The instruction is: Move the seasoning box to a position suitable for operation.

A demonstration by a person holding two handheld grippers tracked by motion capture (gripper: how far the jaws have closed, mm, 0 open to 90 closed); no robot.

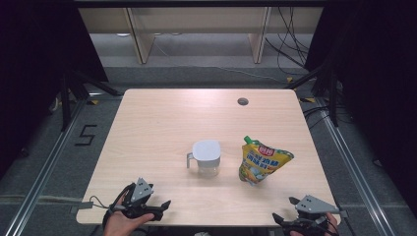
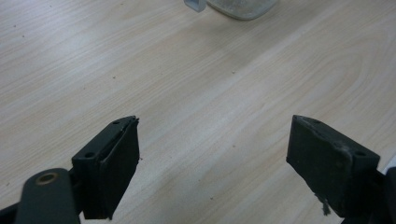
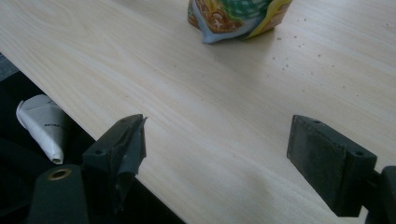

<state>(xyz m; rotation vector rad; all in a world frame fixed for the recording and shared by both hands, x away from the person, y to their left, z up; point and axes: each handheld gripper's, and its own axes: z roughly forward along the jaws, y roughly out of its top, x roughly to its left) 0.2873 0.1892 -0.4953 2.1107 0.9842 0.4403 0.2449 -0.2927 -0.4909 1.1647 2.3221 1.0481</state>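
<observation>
A clear jug (image 1: 205, 158) with a white lid and a side handle stands near the middle of the wooden table (image 1: 162, 123). To its right a yellow printed pouch (image 1: 263, 162) with a green cap stands upright. My left gripper (image 1: 163, 209) rests at the front left edge, held by a hand, its jaws open and empty. The left gripper view has its open jaws (image 2: 215, 123) over bare wood, with the jug's base (image 2: 240, 7) far ahead. My right gripper (image 1: 285, 209) sits at the front right corner, open (image 3: 217, 122) and empty, with the pouch's bottom (image 3: 233, 16) beyond it.
A round cable hole (image 1: 242, 102) sits near the table's far edge. The table's front edge (image 3: 70, 112) runs just under the right gripper's left jaw, with a white paper cone (image 3: 42, 123) below it. Metal rails (image 1: 44, 167) and cables (image 1: 290, 44) lie on the floor around the table.
</observation>
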